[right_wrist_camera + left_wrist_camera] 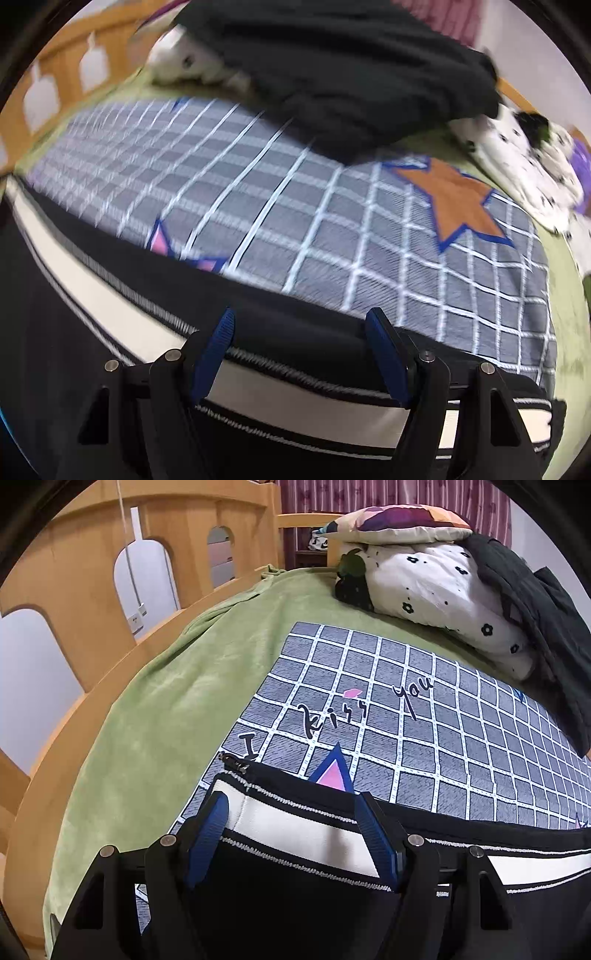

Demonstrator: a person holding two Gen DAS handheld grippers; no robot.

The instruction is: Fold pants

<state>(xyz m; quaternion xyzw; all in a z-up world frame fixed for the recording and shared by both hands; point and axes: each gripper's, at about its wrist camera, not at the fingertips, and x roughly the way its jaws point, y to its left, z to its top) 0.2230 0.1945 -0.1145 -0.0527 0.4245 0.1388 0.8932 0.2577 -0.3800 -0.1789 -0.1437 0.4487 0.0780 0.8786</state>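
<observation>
Checked mat (pixel 424 738) lies free beyond the pants (pixel 295 849); bedding pile (pixel 443 590) blocks its far end.

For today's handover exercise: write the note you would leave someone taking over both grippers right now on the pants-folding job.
Left gripper: open, over the pants near a zipper end.
Right gripper: open, over the white stripe; nothing gripped.
Pants lie flat along the near edge of the grid mat on the green blanket.
Done: pants laid out, both released.
Left: how many folds remain cannot be told.
</observation>
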